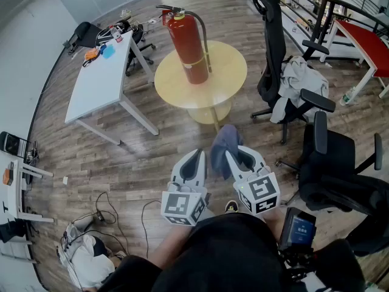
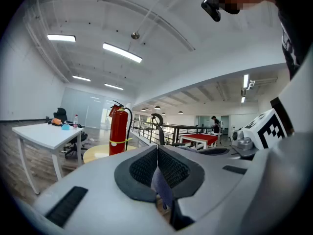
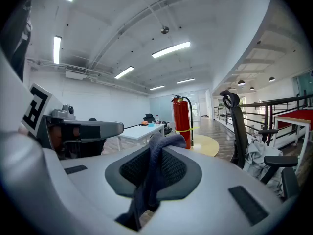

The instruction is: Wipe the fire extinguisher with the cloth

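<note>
A: What stands at centre?
B: A round yellow table point(image 1: 230, 72) on the wood floor point(image 1: 152, 157), with a white table point(image 1: 97, 87) to its left.
A: And at right?
B: A black office chair point(image 1: 273, 47) holding a grey garment point(image 1: 298, 78); a red table point(image 1: 368, 38) beyond.

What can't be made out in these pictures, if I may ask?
Fire extinguisher gauge and label: too small, every view.
Cloth lower end: head view, behind the right gripper; right gripper view, sunk between its jaws.
Round table base: head view, mostly under its top.
</note>
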Tool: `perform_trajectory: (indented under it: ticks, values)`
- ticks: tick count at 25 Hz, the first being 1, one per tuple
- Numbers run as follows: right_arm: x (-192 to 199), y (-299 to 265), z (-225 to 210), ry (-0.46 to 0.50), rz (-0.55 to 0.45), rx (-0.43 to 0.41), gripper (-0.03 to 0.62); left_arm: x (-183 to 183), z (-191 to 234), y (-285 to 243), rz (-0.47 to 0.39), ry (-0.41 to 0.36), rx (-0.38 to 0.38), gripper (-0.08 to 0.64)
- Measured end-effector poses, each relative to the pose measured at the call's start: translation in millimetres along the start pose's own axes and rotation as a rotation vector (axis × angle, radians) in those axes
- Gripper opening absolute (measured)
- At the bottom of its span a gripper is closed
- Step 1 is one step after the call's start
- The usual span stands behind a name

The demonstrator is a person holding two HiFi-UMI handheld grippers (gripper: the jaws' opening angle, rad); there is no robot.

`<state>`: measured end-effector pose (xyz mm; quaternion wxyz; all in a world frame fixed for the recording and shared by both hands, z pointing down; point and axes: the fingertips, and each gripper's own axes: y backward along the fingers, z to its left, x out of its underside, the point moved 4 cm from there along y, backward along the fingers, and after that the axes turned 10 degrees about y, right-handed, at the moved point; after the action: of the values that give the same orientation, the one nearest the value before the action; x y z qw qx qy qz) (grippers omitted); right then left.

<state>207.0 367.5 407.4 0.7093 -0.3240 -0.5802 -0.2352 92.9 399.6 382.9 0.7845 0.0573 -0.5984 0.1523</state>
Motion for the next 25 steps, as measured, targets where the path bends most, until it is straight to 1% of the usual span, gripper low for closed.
perform_trajectory:
  ticks: [7, 11, 15, 17, 21, 23, 25]
  values:
    - [-1.0, 1.0, -0.7, -0.008, -0.001, 0.005, 0.057, 0.2, -1.3, 1.1, 0.005, 0.006, 0.004, 0.025]
    - [-3.0, 4.0, -5.0, -0.009, -0.022, 0.039, 0.057, -0.5, 0.8, 2.7, 0.001, 0.008, -0.001, 0.025]
    - [-9.2, 1.4, -7.3, 0.041, -0.052, 0.098, 0.055, -1.4, 8.9, 3.2, 0.002, 0.008, -0.022, 0.025]
    - [-10.2, -0.4, -9.7, 0.041, -0.061, 0.111, 0.055, -2.6, 11.8, 2.1, 0.001, 0.009, -0.029, 0.025]
    - [-5.7, -8.1, -14.7, -0.028, -0.067, 0.066, 0.055, -2.3, 22.2, 1.3, 0.005, 0.013, -0.058, 0.025]
    - [-4.8, -13.3, -16.2, -0.028, -0.060, 0.053, 0.055, -1.8, 29.3, 1.1, 0.012, 0.017, -0.074, 0.025]
    - [-4.6, -21.5, -20.3, -0.030, -0.046, 0.058, 0.055, -2.9, 37.6, -2.7, 0.020, 0.024, -0.083, 0.025]
